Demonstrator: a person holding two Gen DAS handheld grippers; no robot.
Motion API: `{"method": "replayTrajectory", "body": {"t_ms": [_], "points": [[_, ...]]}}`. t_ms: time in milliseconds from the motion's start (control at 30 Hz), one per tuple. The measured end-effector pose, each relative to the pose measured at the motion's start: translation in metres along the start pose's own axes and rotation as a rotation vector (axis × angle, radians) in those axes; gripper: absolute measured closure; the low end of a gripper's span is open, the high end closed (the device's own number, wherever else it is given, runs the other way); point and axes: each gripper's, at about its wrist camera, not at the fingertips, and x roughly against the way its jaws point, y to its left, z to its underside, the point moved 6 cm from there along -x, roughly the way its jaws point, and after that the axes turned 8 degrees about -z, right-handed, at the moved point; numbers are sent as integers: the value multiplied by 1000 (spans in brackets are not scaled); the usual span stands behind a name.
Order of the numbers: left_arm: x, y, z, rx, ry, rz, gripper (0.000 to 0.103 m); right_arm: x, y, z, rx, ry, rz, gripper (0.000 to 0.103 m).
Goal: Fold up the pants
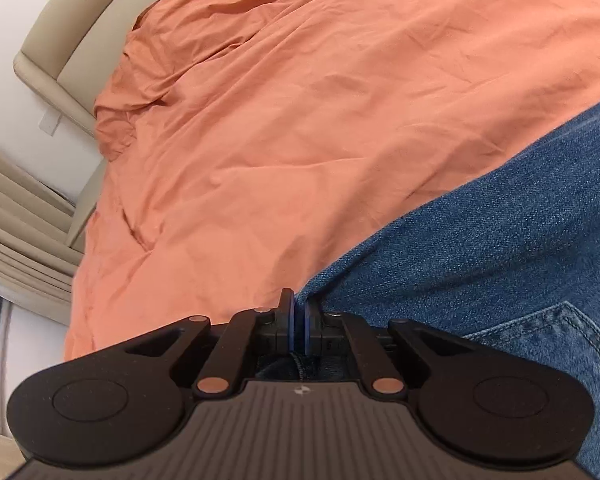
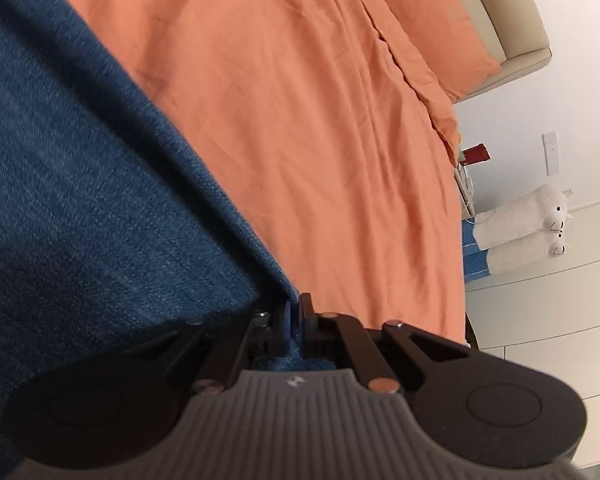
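- Left gripper [image 1: 299,312]: matte black, with flat linkage bars, copper-coloured rivets and round end discs; a ribbed grey plate sits behind the jaws. The jaws are clamped together on an edge of the pants [image 1: 480,248], with denim bunched between and behind the blue pads [image 1: 289,320].
- Right gripper [image 2: 296,312]: same build. Its jaws are pressed together on another edge of the pants [image 2: 80,168], with blue fabric visible between them.
- Pants: blue denim, coarse woven grain. Seen from the left gripper, the cloth spreads to the right of the jaws, with a stitched pocket [image 1: 556,344] just right of them. Seen from the right gripper, it spreads left of and ahead of the jaws.
- Bedsheet [image 1: 300,120]: orange, thin, finely wrinkled, lying ahead of both jaw sets, under the pants.
- Headboard [image 1: 80,20]: beige, padded, smooth, far ahead of the left jaws.
- Plush slippers [image 2: 528,232]: white, fuzzy, well to the right of the right jaws.
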Motion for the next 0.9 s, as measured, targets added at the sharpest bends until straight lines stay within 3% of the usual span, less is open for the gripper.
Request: {"method": "replayTrajectory", "body": {"t_ms": [100, 233, 433, 500, 533, 567, 600, 633, 667, 767, 900], "points": [[18, 7, 2, 30, -57, -28, 98, 9, 1, 6, 7, -13, 23, 103], [41, 28, -6, 76, -115, -22, 98, 36, -18, 8, -74, -87, 51, 103], [10, 12, -23, 79, -27, 7, 96, 18, -10, 1, -132, -50, 62, 103], [6, 12, -21, 72, -18, 2, 79, 14, -6, 1, -176, -17, 58, 103], [9, 14, -20, 73, -26, -2, 66, 16, -5, 3, -192, -17, 67, 92], [13, 18, -18, 85, -31, 0, 30, 20, -5, 4, -205, -14, 80, 78], [20, 24, -17, 107, -47, 10, 14, 26, -5, 6, -218, -21, 96, 51], [28, 32, -16, 131, -60, 25, 16, 35, -6, 8, -235, -36, 95, 39], [35, 40, -14, 148, -59, 37, 20, 44, -6, 11, -260, -50, 72, 39], [60, 67, 0, 258, -59, 96, 20, 79, 0, 17, -397, -93, -3, 39], [84, 103, 44, 437, -20, 202, 24, 141, 30, 14, -616, -206, -223, 40]]}}
